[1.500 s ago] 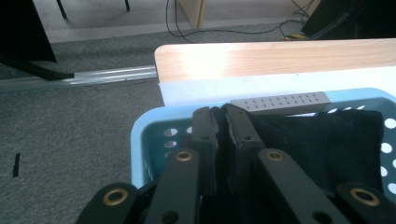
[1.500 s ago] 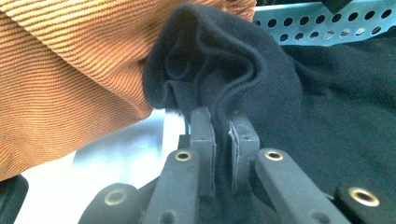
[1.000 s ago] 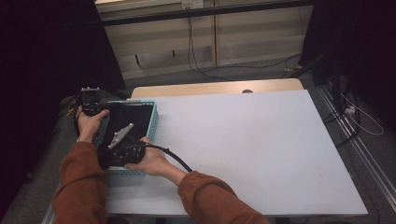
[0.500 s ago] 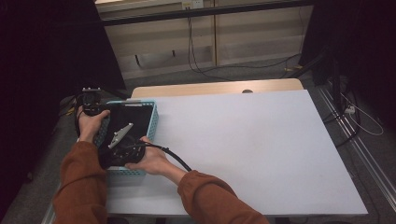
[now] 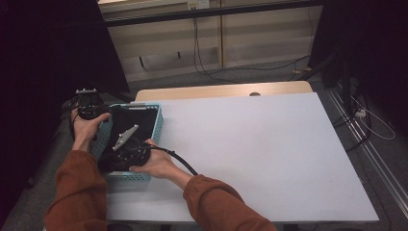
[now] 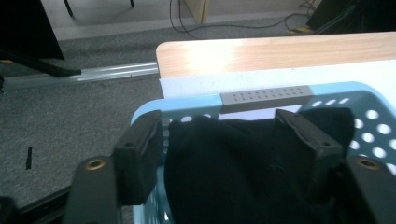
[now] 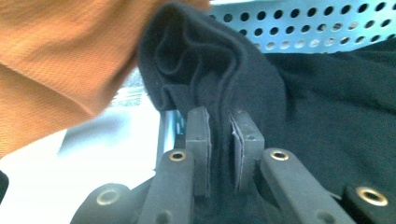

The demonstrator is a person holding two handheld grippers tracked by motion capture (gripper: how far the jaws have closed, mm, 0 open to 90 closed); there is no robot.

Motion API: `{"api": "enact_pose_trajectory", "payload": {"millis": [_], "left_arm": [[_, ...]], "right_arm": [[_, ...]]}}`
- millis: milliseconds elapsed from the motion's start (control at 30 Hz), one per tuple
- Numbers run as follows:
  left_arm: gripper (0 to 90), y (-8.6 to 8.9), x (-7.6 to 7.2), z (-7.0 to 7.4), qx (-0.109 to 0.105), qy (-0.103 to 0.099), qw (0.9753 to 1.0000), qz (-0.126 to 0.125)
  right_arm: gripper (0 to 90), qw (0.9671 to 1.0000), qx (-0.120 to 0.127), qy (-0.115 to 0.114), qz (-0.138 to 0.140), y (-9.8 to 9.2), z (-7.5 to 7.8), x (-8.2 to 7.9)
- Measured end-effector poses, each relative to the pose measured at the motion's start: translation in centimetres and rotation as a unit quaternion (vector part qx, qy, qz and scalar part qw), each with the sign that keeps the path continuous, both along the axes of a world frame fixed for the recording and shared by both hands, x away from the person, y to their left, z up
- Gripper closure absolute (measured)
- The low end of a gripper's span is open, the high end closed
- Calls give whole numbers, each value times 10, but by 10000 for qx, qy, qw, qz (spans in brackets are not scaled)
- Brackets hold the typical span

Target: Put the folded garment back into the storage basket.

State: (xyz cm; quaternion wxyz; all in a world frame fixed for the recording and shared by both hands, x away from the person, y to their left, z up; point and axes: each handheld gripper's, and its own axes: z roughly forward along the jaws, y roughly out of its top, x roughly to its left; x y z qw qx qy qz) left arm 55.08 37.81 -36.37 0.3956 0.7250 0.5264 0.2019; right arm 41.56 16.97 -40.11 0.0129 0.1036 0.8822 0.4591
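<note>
At the near left corner of the white table point(image 5: 269, 144), the right gripper point(image 7: 219, 135) is pinching a fold of black cloth point(image 7: 327, 107) lying in the blue basket point(image 5: 158, 126), while the left gripper point(image 6: 224, 154) is hanging spread over the cloth, with grey carpet point(image 6: 70, 121) lying beyond.

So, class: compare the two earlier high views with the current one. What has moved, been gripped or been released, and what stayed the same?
Nothing has visibly changed. The left gripper remains at the far left corner of the blue basket, jaws open around the black cloth. The right gripper stays at the basket's near end, shut on a fold of that cloth.
</note>
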Motion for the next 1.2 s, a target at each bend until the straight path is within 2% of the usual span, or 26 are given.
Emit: {"api": "enact_pose_trajectory", "payload": {"millis": [133,233,333,433,567,733,833,967,1067,1200], "left_arm": [[305,5,-12,5,78,-100,9999,-10],[293,6,-20,5,117,-162,9998,-56],[277,4,-26,6,188,-192,9995,-141],[264,1,-35,9,112,-314,9992,-219],[249,-4,-48,14,23,-433,9987,-267],[249,-7,-62,14,21,-422,9988,-247],[252,-10,-68,14,47,-412,9986,-325],[259,-14,-78,12,95,-422,9983,-397],[271,-16,-85,11,198,-416,9979,-455],[277,-16,-96,10,173,-452,9977,-468]], "right_arm": [[803,9999,-78,-67,12,1,-1,0],[806,9993,-295,-239,66,3,0,-3],[807,9987,-436,-258,100,4,0,-3],[804,9986,-456,-257,92,5,0,-3],[727,9996,-262,-69,32,1,1,-2],[579,10000,-20,-67,-2,-8,6,-3],[495,9997,220,-42,-112,-18,11,-2],[450,9990,392,-69,-214,-30,17,-3],[449,9986,432,-101,-280,-41,20,-5],[455,9981,489,-135,-359,-54,22,-7]]}}
